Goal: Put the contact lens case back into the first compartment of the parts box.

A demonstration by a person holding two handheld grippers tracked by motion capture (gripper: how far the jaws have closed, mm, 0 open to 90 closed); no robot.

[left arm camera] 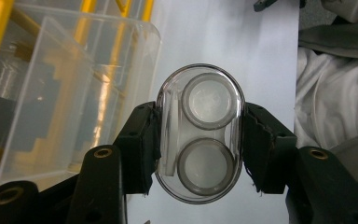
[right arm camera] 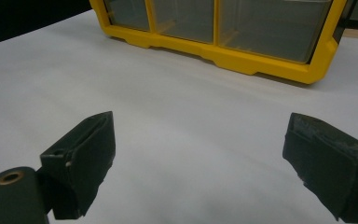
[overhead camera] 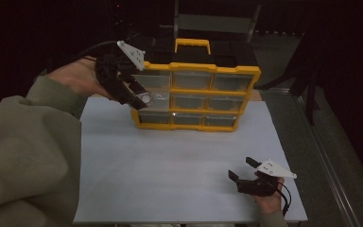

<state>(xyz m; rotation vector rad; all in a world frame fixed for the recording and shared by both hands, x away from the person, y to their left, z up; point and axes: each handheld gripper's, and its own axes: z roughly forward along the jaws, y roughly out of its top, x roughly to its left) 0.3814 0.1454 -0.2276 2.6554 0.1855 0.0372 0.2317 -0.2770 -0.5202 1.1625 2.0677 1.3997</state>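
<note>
A: High view: yellow organiser (overhead camera: pixel 196 97) stands on the white worktop (overhead camera: pixel 170 165).

B: Left gripper view adds detail: left hand-held gripper (left arm camera: pixel 199 140) is clamped on a clear oval case (left arm camera: pixel 200 133), beside a protruding drawer (left arm camera: pixel 60 93).

A: Right hand-held gripper (right arm camera: pixel 196 163): apart, nothing between.

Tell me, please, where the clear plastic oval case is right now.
The clear plastic oval case sits clamped in the left hand-held gripper, held at the left end of the yellow drawer organiser, beside its pulled-out clear drawer.
</note>
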